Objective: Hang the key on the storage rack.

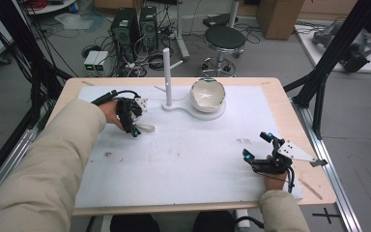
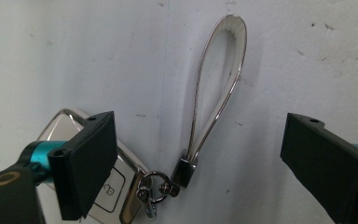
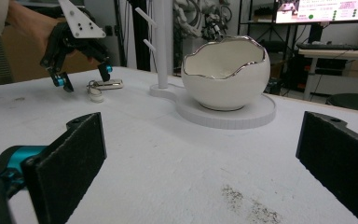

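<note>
The left gripper (image 1: 134, 117), at the upper left of the high view, points down over a car key (image 2: 107, 186) with its jaws spread wide, one on either side of the key's strap loop (image 2: 216, 84). In the left gripper view the strap lies flat on the white mat (image 1: 183, 154), running from a small clasp and ring (image 2: 156, 186) at the bottom centre up to the top of the frame; the key fob body sits at the lower left, partly behind the left-hand jaw. The jaws touch neither strap nor fob. This straddling pose suggests that the strap is the intended grasp point, being thin and raised enough to pinch.

The right gripper (image 1: 263, 152), at the lower right of the high view, rests low near the mat's right edge with its jaws likewise spread and nothing between them; it appears to wait in reserve. Its own view looks across the mat toward the left gripper (image 3: 81, 74) and the key (image 3: 103, 85) at the upper left.

Beyond the key, at the upper centre of the high view, stands a white peg stand (image 1: 167, 72) with short side arms, sharing a base with a white egg-shaped bowl (image 1: 207, 94) with a jagged silver rim. Stand and bowl are well apart from the key, and nothing lies between them. A few dark marks (image 3: 249, 205) dot the mat. A stool (image 1: 224, 38) and computer towers (image 1: 135, 26) stand on the floor behind the table.
</note>
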Tool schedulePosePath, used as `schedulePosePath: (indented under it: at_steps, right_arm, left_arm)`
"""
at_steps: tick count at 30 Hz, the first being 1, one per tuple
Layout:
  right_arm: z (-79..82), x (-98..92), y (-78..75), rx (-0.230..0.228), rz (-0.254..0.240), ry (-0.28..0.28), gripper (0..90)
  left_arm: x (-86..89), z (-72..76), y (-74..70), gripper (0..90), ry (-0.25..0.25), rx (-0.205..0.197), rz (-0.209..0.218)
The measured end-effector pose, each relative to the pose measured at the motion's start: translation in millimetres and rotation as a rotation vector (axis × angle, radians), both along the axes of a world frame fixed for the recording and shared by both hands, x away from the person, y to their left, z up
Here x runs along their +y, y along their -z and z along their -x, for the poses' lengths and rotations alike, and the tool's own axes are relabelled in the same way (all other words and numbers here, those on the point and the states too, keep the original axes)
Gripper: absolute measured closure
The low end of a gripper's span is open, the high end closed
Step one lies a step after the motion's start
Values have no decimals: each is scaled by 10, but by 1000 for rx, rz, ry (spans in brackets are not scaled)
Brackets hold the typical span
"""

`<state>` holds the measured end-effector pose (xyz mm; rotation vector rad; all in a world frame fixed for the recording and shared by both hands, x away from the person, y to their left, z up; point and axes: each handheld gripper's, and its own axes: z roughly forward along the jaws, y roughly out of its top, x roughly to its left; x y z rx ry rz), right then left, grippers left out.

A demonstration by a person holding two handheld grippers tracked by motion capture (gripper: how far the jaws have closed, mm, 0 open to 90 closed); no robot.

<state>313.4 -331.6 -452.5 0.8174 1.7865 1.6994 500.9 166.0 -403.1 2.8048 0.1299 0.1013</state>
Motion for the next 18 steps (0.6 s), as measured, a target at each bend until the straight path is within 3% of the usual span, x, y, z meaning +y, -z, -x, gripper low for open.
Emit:
schedulePosePath:
  at_steps: [2,9,11,18]
  right_arm:
    - [0,1,0,1,-2,0,6]
    - [-1,1,0,0,-2,0,6]
    - [-1,1,0,0,-1,0,6]
    - [0,1,0,1,-2,0,6]
  left_arm:
    - [-2,-7,5,208,2,4,-15]
    - [1,-17,21,324,-23,14,-36]
    - [6,-22,20,402,-16,12,-55]
    - [31,-42,1,494,-56,24,-72]
